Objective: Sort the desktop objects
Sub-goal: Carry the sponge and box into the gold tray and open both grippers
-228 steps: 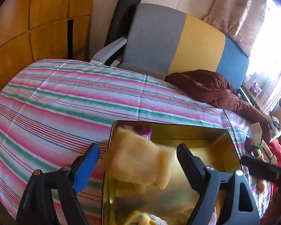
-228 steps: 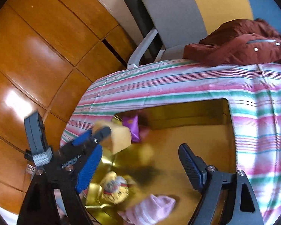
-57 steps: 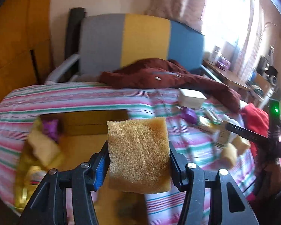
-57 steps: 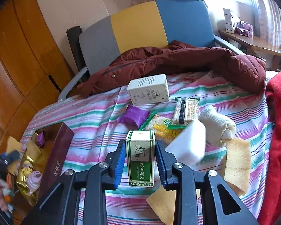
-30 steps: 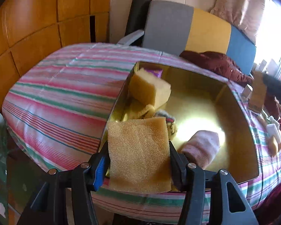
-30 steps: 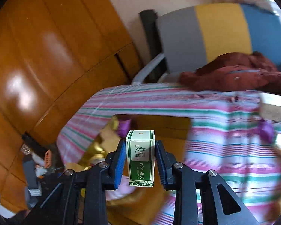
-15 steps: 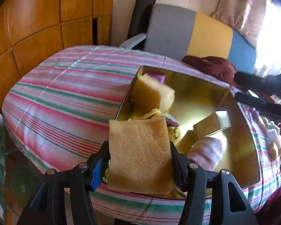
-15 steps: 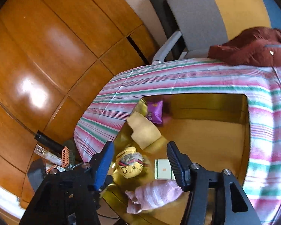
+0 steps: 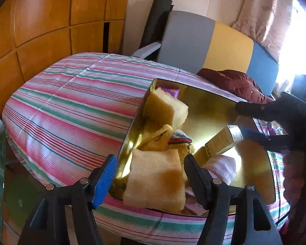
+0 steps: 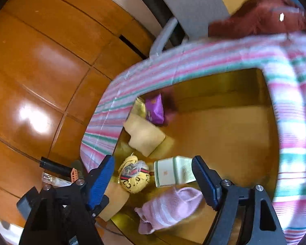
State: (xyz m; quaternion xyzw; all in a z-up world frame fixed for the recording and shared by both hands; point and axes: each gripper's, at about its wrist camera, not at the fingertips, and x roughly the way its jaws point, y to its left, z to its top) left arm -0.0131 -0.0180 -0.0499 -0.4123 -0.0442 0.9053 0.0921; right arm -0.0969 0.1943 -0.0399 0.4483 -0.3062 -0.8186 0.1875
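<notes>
Left tool (image 9: 149,171) spread wide over the near rim of the gold tin (image 9: 214,104), gripping nothing; flat yellow sponge (image 9: 155,181) lying loose between its fingers, propped on the tin's near edge, not visibly touching either pad. Ahead of the sponge, a thicker foam block (image 9: 165,108) leaning on the tin's left wall, purple packet (image 9: 171,90) at the far corner, yellow knit sock (image 9: 159,136) between. To the right, a small carton (image 9: 222,143) lying tilted, a pink sock (image 9: 220,167) below it. Far right half of the tin floor bare, shiny metal with hard upright walls.

Right tool (image 10: 153,177) likewise spread open, empty, above the tin's (image 10: 234,85) near-left part. Carton (image 10: 173,173) just inside its right finger, yellow sock (image 10: 134,175) nearer the left one, pink sock (image 10: 169,208) closest to the tool, soft and ribbed. Foam block (image 10: 144,136) and packet (image 10: 155,110) farther ahead.

Striped cloth over the desk (image 9: 71,106), dropping off close on the left of the tin. Right-wrist view blurred along the cloth. Right tool's dark body (image 9: 285,120) cutting off the tin's right wall in the left view.
</notes>
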